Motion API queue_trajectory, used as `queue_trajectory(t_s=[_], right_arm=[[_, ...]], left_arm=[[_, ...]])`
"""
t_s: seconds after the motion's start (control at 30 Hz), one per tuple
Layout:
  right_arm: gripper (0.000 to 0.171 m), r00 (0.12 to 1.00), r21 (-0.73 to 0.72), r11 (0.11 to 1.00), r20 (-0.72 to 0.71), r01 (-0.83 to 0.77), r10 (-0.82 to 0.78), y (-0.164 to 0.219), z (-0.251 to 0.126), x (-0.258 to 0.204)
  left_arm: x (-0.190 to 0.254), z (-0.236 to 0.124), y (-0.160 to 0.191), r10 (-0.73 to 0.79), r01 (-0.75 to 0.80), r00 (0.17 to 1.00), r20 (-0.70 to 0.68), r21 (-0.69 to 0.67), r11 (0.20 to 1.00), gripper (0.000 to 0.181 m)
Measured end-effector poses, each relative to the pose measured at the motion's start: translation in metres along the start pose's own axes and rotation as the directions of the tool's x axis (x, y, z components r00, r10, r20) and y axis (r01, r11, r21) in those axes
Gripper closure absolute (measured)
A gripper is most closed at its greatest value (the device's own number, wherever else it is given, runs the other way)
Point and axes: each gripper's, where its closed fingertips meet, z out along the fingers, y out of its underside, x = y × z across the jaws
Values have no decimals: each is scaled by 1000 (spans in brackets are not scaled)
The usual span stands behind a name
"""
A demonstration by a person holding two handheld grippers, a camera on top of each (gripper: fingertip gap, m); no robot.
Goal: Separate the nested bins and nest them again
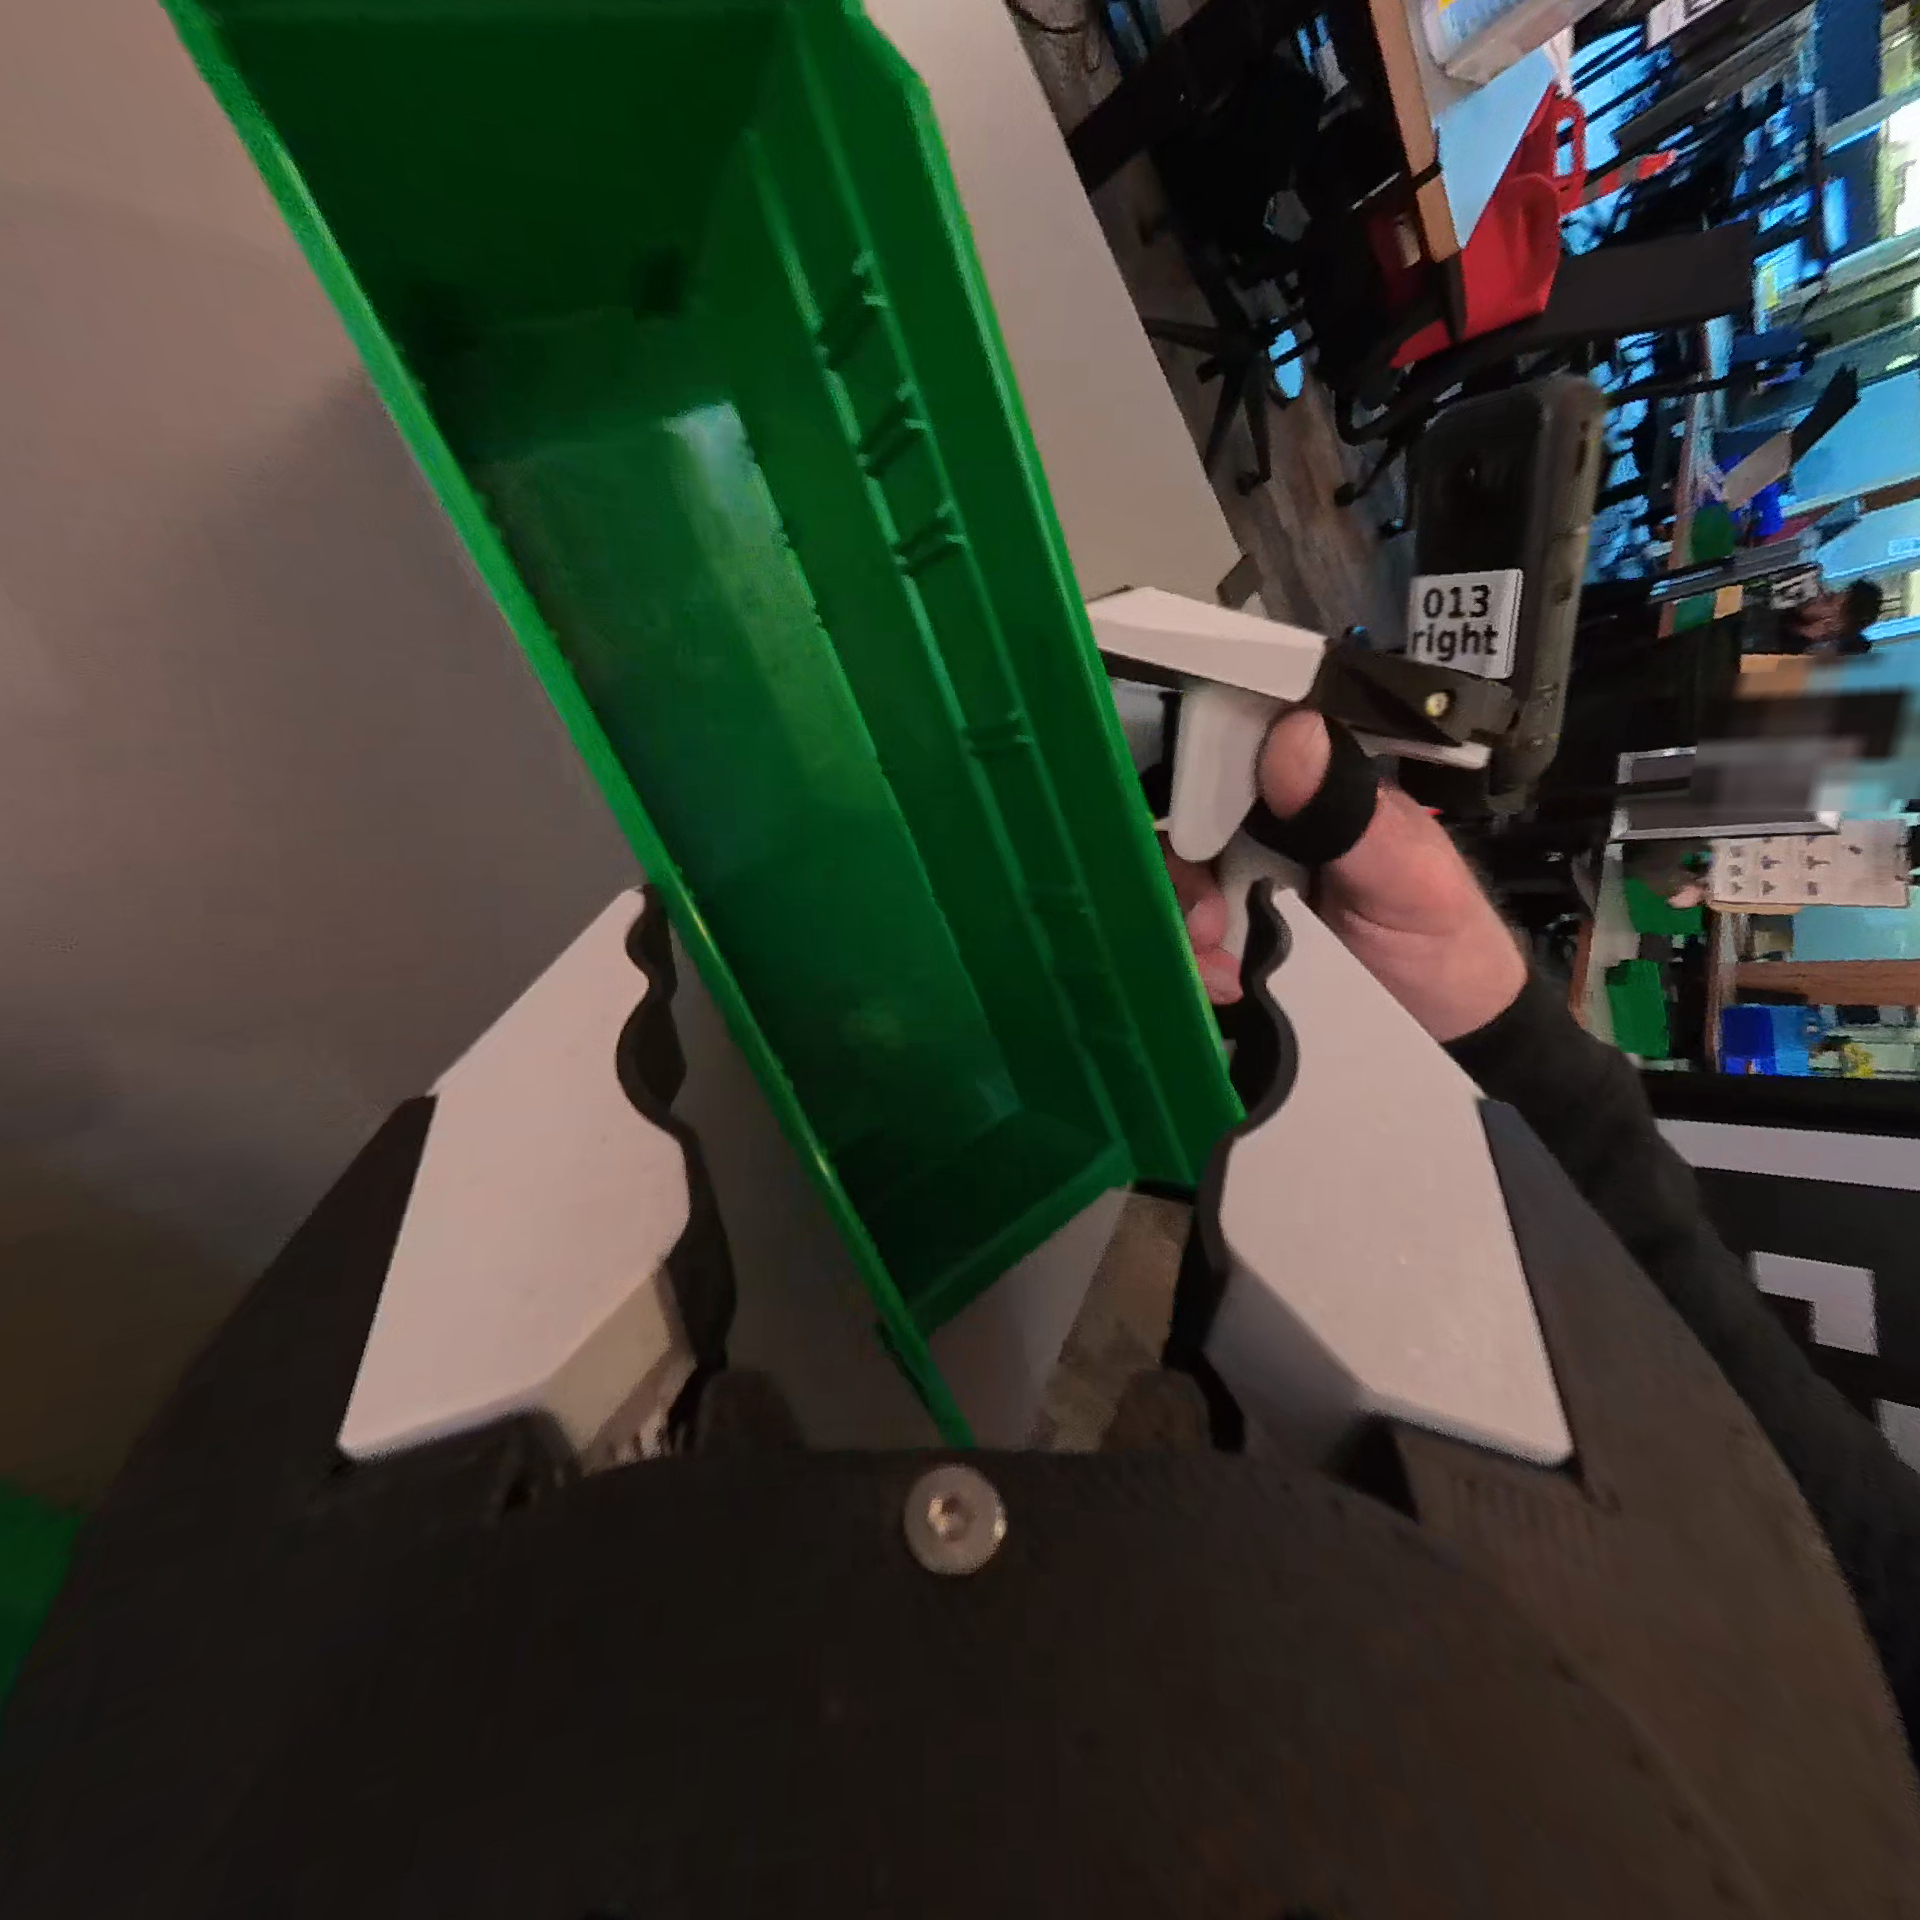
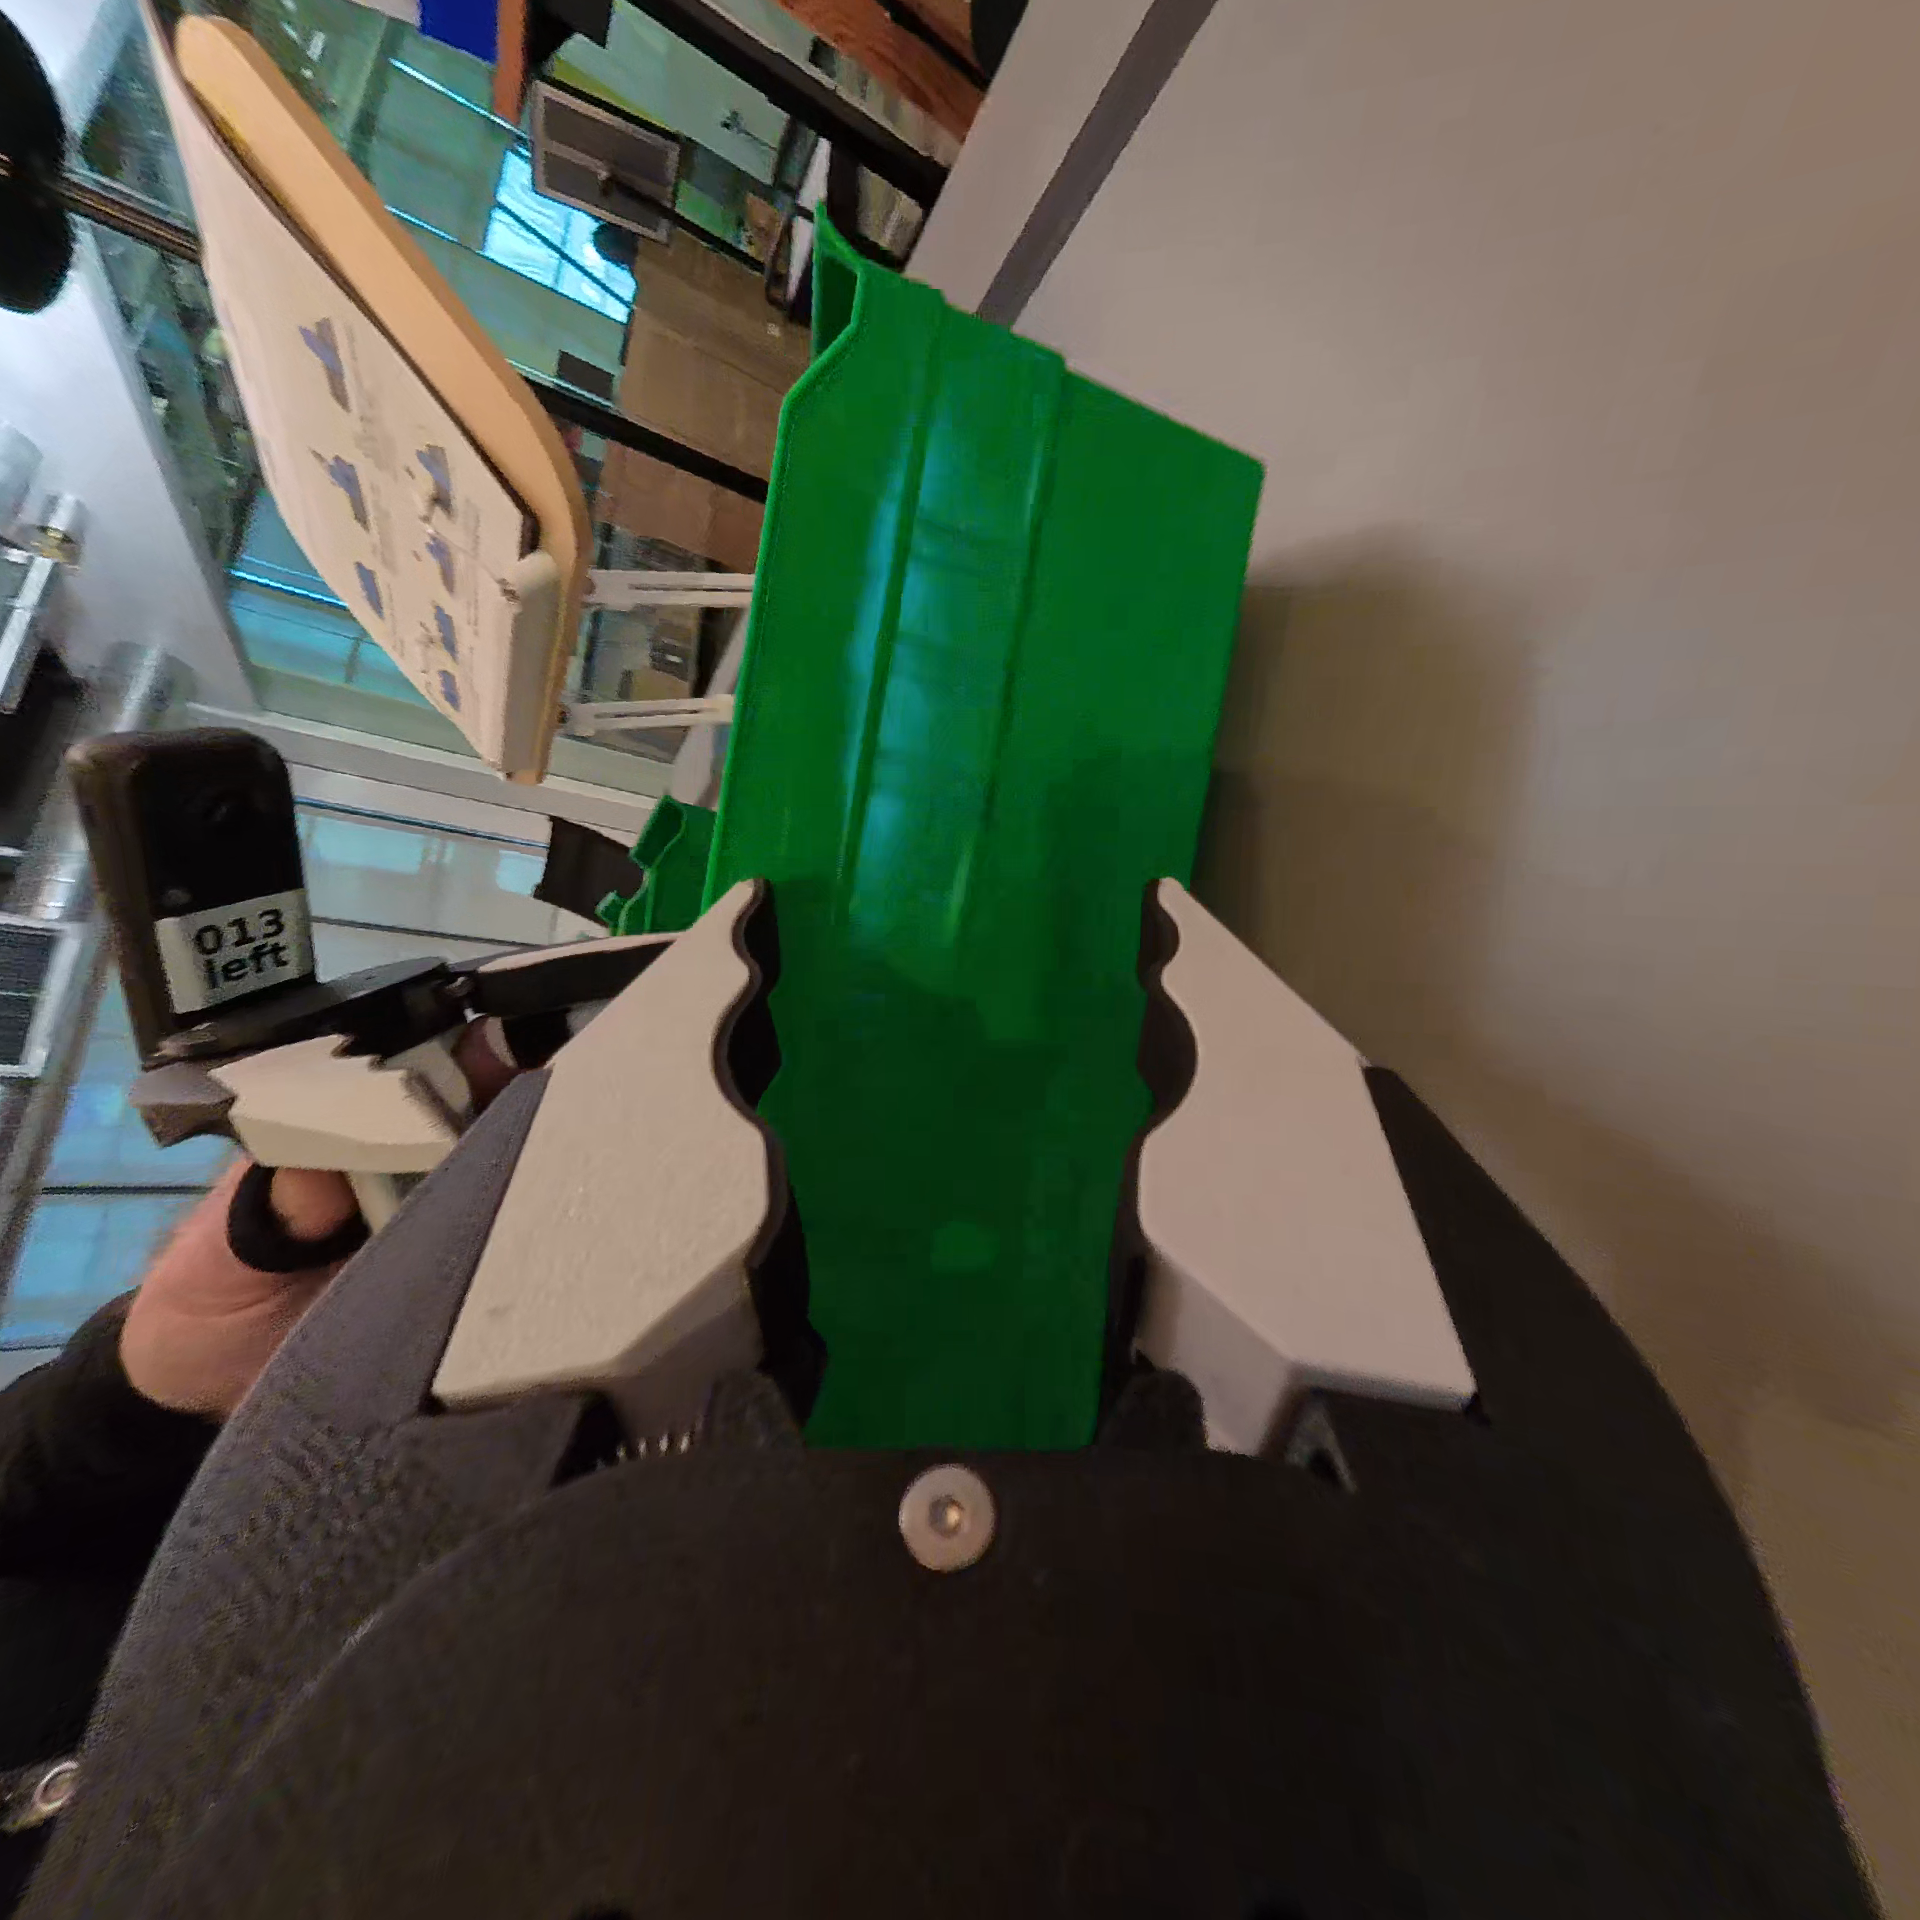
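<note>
Left gripper (image 1: 956,1049) jaws straddle green bin (image 1: 727,644); right gripper (image 2: 961,987) likewise.

A pale table (image 1: 208,623) fronts a cluttered workshop with black chairs (image 1: 1538,312), perhaps glazed behind

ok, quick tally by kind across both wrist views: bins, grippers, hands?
Green bins: 2, one green bin, second bin's edge
Grippers: 2, left gripper, right gripper
Hands: 2, left hand, right hand
Total: 6
</note>
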Motion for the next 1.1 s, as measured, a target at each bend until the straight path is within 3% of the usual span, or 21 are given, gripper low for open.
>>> queue_trajectory(t_s=[0.4,0.6,0.73,0.83,1.1], right_arm=[[111,993,-48,999,-114,22,-27,-7,-15,19],[104,976,-19,996,-201,87,-89,-19,-32,20],[97,908,-12,959,-321,282,-271,-36,-49,-4],[98,876,-19,914,-278,406,-395,-37,-43,-47],[83,786,-170,792,-118,587,-607,29,16,-151]], left_arm=[[25,2,15,-72,68,987,-144,-35,997,77],[38,-22,14,14,-26,980,-196,-58,998,79],[41,-68,6,85,-81,972,-221,25,996,84],[26,-115,-3,138,-119,975,-172,118,986,87],[-74,-286,-15,132,-204,964,232,320,925,86]])
